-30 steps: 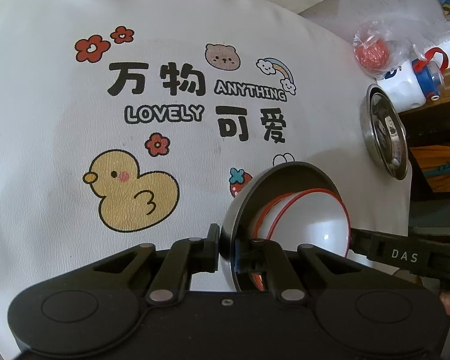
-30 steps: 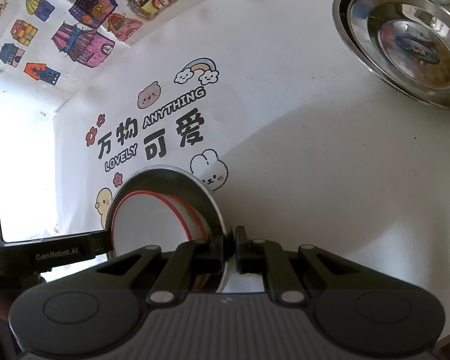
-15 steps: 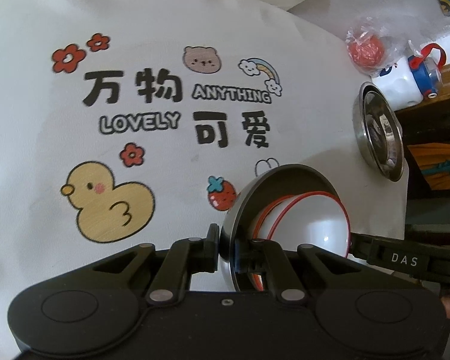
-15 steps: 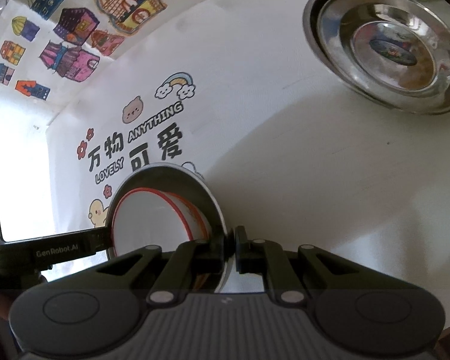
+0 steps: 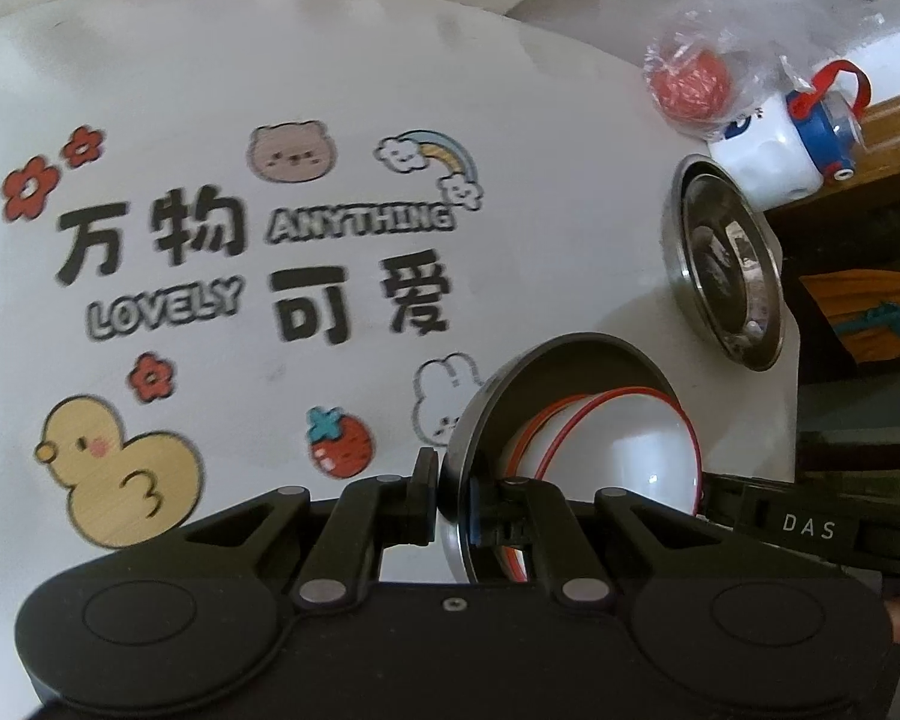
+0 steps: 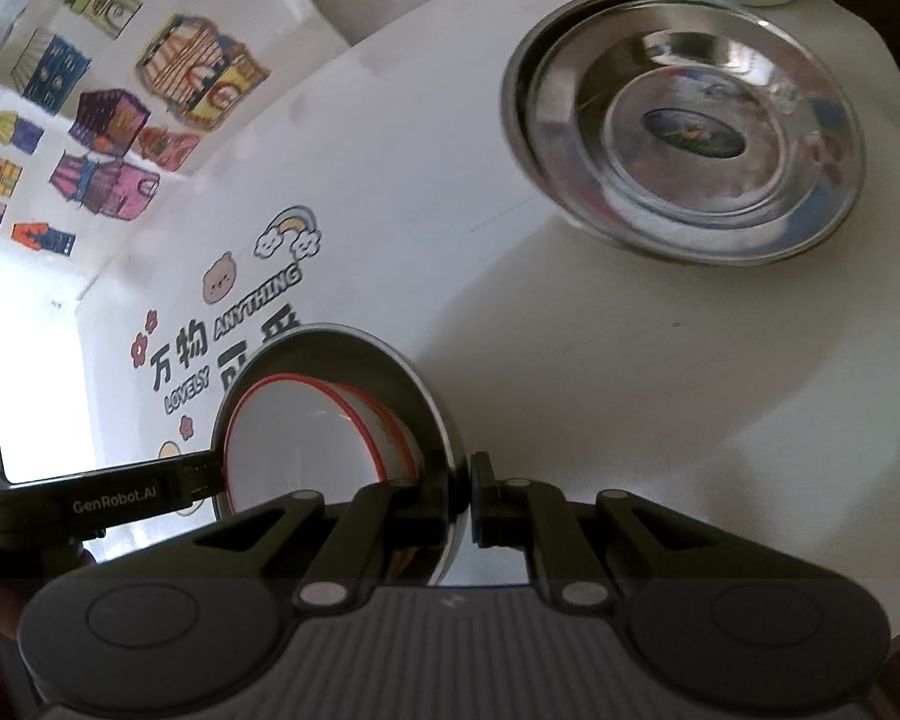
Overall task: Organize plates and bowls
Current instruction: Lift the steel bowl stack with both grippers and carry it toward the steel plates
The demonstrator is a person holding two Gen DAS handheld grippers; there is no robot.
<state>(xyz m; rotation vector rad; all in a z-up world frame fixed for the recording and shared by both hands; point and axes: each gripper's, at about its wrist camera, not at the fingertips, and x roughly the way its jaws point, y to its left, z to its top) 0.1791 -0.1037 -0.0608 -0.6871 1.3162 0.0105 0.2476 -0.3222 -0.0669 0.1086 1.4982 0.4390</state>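
Observation:
A steel bowl [image 5: 570, 372] hangs tilted above the white table between both grippers, and two white red-rimmed bowls [image 5: 630, 450] are nested inside it. My left gripper [image 5: 450, 498] is shut on the near rim of the steel bowl. In the right wrist view the same steel bowl [image 6: 354, 360] and white bowls [image 6: 294, 444] appear, with my right gripper [image 6: 465, 498] shut on the opposite rim. A stack of steel plates [image 6: 684, 138] lies on the table ahead and to the right, also visible as the steel plates [image 5: 726, 270] in the left wrist view.
A white bottle with a blue cap [image 5: 780, 150] and a red item in a clear bag [image 5: 690, 78] lie just beyond the plates. The tablecloth [image 5: 510, 90] carries cartoon prints. The table edge [image 5: 792, 396] runs close on the right; house drawings [image 6: 120, 120] lie at the far side.
Both grippers have carried the steel bowl across the table toward the steel plates. The plates now look nearer in both views, and the printed pictures have slid left.

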